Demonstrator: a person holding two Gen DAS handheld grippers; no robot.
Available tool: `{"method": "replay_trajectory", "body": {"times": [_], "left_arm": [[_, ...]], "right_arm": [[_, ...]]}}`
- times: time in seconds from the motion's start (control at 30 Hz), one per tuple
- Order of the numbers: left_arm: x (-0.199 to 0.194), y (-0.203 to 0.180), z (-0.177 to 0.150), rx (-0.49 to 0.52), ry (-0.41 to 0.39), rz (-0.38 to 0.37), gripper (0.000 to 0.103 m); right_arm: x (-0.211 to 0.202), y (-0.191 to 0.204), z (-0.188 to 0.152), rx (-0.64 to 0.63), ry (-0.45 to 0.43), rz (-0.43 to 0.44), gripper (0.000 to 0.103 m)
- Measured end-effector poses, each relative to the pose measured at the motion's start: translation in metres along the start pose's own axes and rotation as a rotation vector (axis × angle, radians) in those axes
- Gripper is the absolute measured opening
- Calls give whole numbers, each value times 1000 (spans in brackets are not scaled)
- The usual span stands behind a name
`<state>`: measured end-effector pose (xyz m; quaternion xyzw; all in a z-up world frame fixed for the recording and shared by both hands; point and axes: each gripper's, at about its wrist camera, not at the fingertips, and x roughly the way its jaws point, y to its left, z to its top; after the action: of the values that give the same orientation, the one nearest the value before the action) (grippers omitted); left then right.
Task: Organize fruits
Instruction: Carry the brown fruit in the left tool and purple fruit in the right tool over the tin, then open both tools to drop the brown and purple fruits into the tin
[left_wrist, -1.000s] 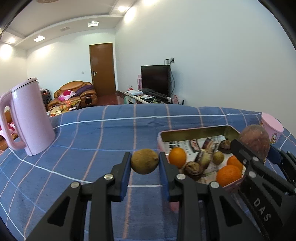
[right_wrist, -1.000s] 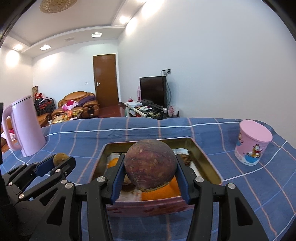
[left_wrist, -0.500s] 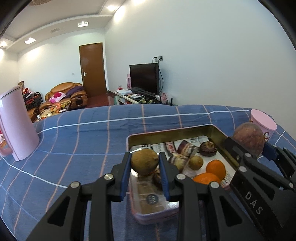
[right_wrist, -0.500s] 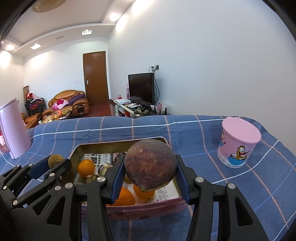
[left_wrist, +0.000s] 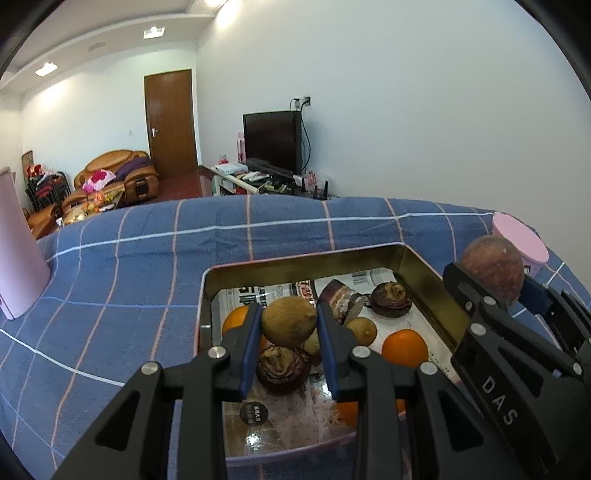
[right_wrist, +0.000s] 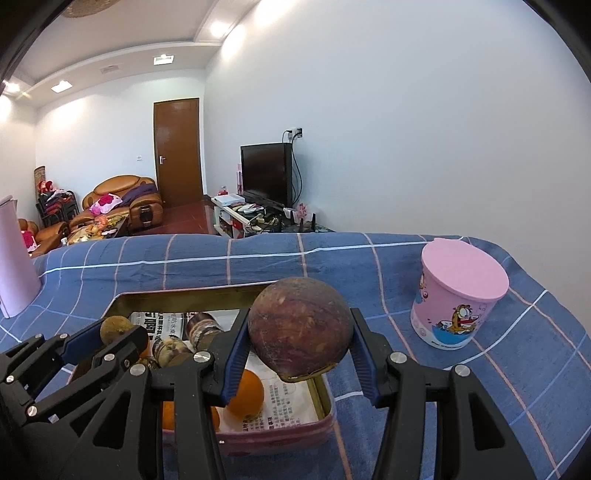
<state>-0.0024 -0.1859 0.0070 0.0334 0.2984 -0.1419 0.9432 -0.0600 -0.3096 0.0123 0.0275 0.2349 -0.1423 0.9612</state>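
Over the left half of the tin, the left gripper pinches a small brown fruit between its blue pads, held clear above the contents. Straight below it sit a dark dried fruit and an orange, so a plain drop would likely land on those. Open room is the bare paper lining toward the tin's near edge and a patch at the right between another orange and the far wall.

Right gripper clamps a big reddish-brown round fruit over the tin's right rim, partly outside it; seems it needs a shift leftward before release. A third orange lies under its left finger. Both grippers are close side by side, so collision risk looks real. Pink cup stands well apart near the right edge of the blue checked cloth.
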Motion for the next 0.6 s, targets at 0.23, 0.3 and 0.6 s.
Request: {"method": "replay_trajectory", "body": {"times": [0.23, 0.3, 0.6], "left_arm": [[21, 9, 3, -59, 86, -25, 31], [27, 10, 2, -69, 110, -28, 31], [25, 10, 1, -70, 103, -23, 31]], "right_arm": [[19, 8, 6, -34, 47, 44, 53], [25, 9, 8, -41, 65, 60, 53], [55, 6, 8, -19, 195, 175, 53]]}}
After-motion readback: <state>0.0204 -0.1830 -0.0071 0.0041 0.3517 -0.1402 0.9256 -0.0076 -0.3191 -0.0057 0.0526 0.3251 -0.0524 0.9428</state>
